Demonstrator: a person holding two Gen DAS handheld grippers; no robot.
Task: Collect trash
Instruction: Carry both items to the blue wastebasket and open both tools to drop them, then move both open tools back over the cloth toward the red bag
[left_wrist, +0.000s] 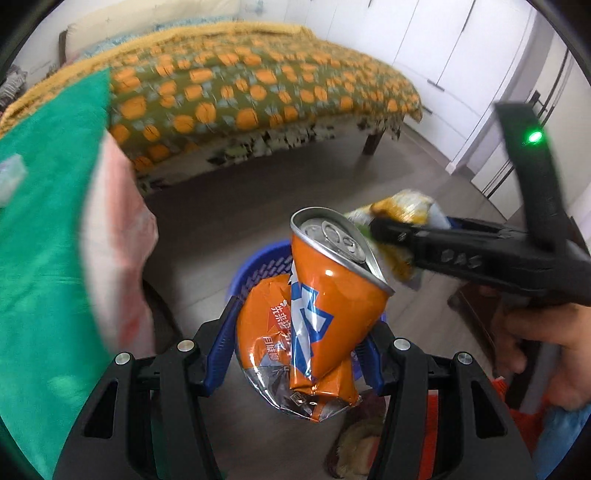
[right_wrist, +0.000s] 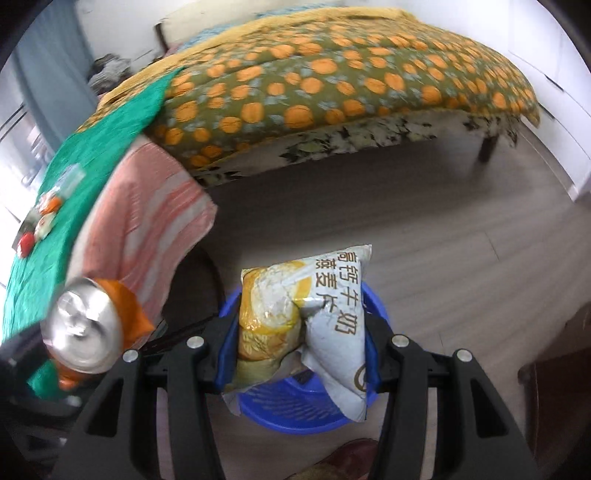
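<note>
My left gripper (left_wrist: 295, 347) is shut on a crushed orange drink can (left_wrist: 332, 295) and an orange foil wrapper (left_wrist: 262, 332), both squeezed between its blue pads (left_wrist: 218, 347). A blue plastic basket (left_wrist: 258, 266) stands on the floor just beyond and below them. At the right, my right gripper (left_wrist: 384, 229) carries a yellow and white snack packet (left_wrist: 402, 206). In the right wrist view the right gripper (right_wrist: 301, 343) is shut on that packet (right_wrist: 332, 325), directly above the blue basket (right_wrist: 295, 410). The can's silver end (right_wrist: 85, 328) shows at the left.
A bed with an orange-patterned quilt (left_wrist: 240, 92) fills the background. A table under a green cloth (left_wrist: 44, 240) with a pink striped towel (left_wrist: 114, 240) stands at the left, with small items (right_wrist: 40, 221) on it. A hand (left_wrist: 546, 350) grips the right tool. Grey floor surrounds the basket.
</note>
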